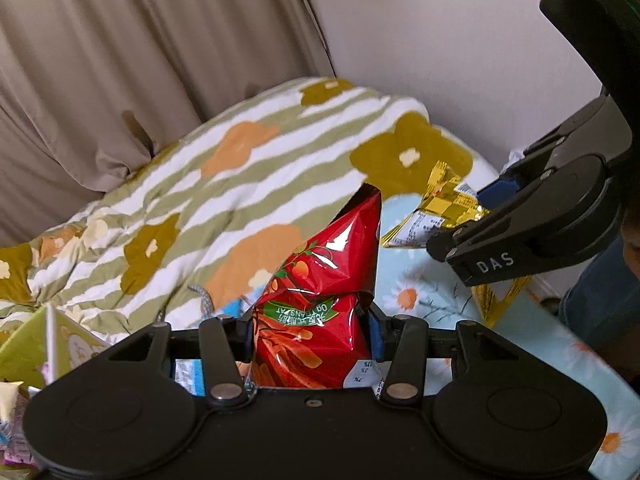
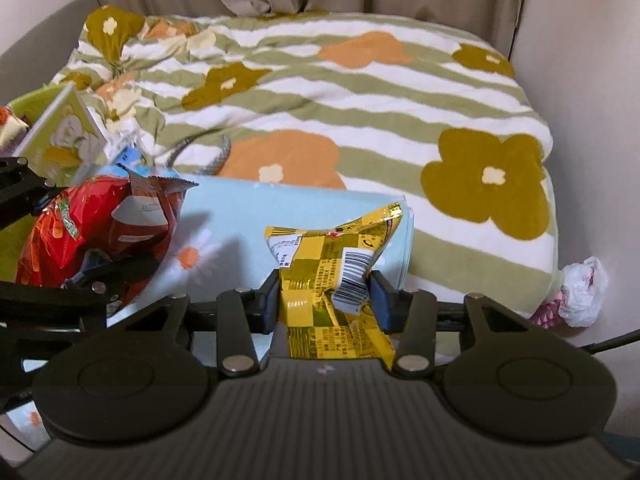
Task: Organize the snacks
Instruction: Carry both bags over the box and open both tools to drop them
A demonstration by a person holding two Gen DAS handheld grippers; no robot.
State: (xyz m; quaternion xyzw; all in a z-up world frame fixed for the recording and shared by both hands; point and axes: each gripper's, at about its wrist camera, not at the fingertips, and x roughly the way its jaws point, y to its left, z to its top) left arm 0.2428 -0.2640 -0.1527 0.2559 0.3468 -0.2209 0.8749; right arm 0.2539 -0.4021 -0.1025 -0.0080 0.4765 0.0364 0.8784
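The left tongs are clamped on a glossy red snack bag, crinkled, with a green label band and orange sticks printed on it, rising between the pads. The right tongs are clamped on a crumpled gold-yellow checked packet with a white barcode patch. Beyond both lies a flowered striped blanket.

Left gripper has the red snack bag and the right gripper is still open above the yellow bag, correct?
Not quite. The left gripper does hold the red bag, but the right gripper is not open: the right wrist view shows it shut on the yellow bag, which crumples between its pads.
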